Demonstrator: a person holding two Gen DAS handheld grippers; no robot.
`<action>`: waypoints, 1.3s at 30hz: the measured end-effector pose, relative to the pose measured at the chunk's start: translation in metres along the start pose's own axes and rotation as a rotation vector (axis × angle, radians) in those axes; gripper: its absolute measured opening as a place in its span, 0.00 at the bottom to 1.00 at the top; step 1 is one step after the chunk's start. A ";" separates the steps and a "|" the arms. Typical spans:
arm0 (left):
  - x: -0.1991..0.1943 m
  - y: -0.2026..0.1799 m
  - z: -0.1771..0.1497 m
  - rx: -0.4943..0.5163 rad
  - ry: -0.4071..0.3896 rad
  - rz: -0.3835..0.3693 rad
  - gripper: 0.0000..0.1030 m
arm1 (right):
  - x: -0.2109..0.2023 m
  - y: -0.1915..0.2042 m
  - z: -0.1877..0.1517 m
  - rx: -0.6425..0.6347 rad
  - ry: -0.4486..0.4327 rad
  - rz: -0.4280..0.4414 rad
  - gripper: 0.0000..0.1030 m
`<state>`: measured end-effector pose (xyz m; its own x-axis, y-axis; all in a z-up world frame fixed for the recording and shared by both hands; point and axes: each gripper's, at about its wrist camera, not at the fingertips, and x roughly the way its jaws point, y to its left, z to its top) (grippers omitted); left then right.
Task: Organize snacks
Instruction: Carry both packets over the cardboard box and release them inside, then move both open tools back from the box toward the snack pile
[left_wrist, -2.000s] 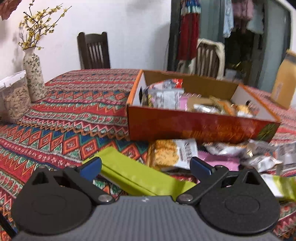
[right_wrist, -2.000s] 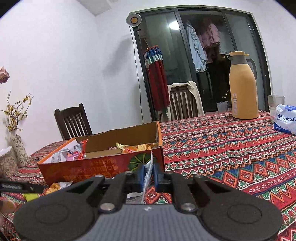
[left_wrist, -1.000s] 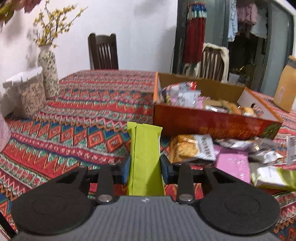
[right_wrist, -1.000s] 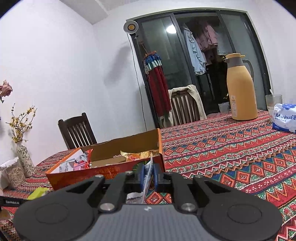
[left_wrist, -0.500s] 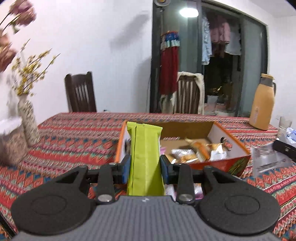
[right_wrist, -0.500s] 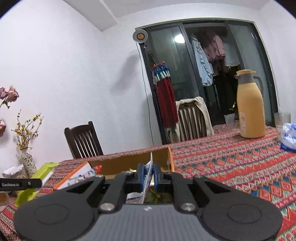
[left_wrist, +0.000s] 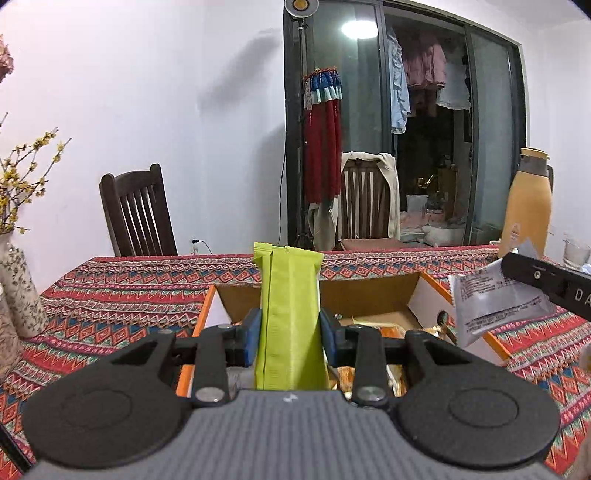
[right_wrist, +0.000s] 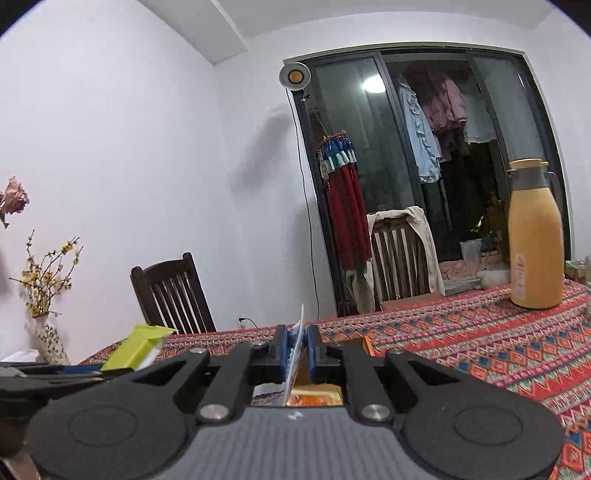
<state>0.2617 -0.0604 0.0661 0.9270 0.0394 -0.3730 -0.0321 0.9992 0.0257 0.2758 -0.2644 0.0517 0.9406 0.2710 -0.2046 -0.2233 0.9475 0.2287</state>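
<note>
Left wrist view: left hand-held gripper (left_wrist: 290, 334) clamps a green snack packet (left_wrist: 289, 314), upright, above the near end of the orange cardboard box (left_wrist: 430, 291) on the table (left_wrist: 122, 295). Right of the box, a silver sachet (left_wrist: 495, 302) hangs from the right hand-held gripper.

Right wrist view: right hand-held gripper (right_wrist: 295, 352) pinches the sachet edge-on, box just below it. Green packet sits left of the box. Yellow thermos (right_wrist: 533, 236) stands well right.

Your left gripper (left_wrist: 290, 334) is clamped on the green packet (left_wrist: 288, 314) above the box (left_wrist: 430, 299); your right gripper (right_wrist: 295, 354), beside it, pinches a thin sachet (right_wrist: 295, 347).
</note>
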 end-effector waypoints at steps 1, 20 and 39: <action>0.006 -0.001 0.003 -0.003 0.001 0.002 0.33 | 0.006 0.001 0.002 -0.001 0.001 0.002 0.10; 0.080 0.006 -0.019 -0.032 0.081 0.059 0.34 | 0.077 0.000 -0.031 -0.005 0.131 -0.028 0.10; 0.066 0.022 -0.015 -0.112 0.024 0.139 1.00 | 0.066 -0.018 -0.029 0.048 0.081 -0.126 1.00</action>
<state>0.3165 -0.0354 0.0284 0.9017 0.1758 -0.3950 -0.2017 0.9791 -0.0245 0.3345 -0.2583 0.0068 0.9361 0.1650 -0.3106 -0.0904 0.9663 0.2410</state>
